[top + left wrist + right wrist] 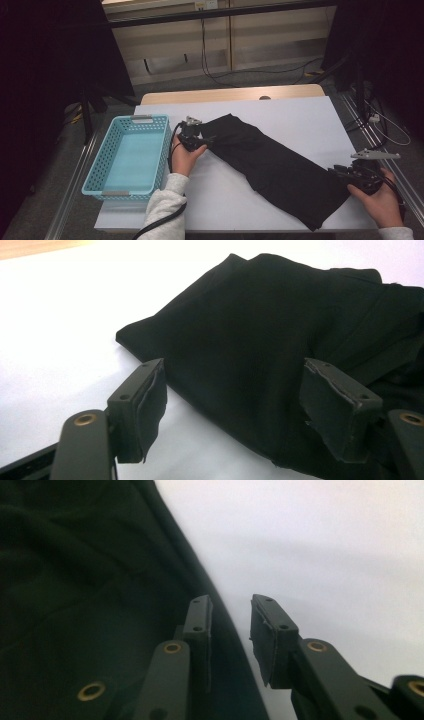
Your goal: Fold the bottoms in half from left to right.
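The black garment [280, 167] is judged soft, light and limp; it is best pinched at an edge or corner. Its hem is seen just beside the right gripper [230, 630], whose jaws stand slightly parted with nothing clamped. Farther off, its other end lies between the widely parted jaws of the left gripper [232, 405], unpinched, on the white table [300, 107].

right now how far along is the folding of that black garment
Done: the black garment lies folded into a long strip on the white table. In hand: the left claw stands open around one end, the right claw slightly open at the other edge, neither gripping. Left: probably more folds, and the blue basket holds nothing.
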Available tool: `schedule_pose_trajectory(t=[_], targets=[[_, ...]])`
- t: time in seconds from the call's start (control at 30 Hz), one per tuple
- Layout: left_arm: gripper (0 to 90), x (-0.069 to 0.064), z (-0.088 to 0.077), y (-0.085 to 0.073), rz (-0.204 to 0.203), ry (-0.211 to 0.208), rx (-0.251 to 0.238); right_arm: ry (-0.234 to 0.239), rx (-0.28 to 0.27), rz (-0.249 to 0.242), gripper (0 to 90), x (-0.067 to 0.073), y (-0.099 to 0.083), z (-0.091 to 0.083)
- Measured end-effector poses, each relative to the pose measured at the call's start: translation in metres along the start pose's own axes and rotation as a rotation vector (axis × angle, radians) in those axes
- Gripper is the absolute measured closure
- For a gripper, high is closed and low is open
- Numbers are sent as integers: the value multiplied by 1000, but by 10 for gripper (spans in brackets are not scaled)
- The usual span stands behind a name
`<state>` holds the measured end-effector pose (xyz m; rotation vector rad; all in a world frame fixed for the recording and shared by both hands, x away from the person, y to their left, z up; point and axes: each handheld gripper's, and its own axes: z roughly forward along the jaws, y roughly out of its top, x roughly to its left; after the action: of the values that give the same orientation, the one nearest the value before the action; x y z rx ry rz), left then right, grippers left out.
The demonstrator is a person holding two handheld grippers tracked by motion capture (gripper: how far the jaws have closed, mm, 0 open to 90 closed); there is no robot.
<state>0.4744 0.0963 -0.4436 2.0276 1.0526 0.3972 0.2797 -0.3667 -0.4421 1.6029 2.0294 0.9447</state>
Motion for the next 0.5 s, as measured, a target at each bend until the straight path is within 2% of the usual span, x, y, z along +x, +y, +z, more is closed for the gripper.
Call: schedule_pose_trajectory(t=[0.07,0.17,0.23,0.37,0.5], targets=[[265,0,-1,0,1,-4,2,8,10,5,742,1,-4,-3],[260,0,-1,0,-2,-9,-2,-9,35,-3,774,1,-9,-3],[258,-1,-1,0,0,-7,0,-5,56,8,798,-1,-12,-2],[258,-1,-1,1,2,-12,1,5,62,15,893,-2,-12,-3],[258,-1,0,1,4,-10,2,12,64,23,900,0,-11,-5]])
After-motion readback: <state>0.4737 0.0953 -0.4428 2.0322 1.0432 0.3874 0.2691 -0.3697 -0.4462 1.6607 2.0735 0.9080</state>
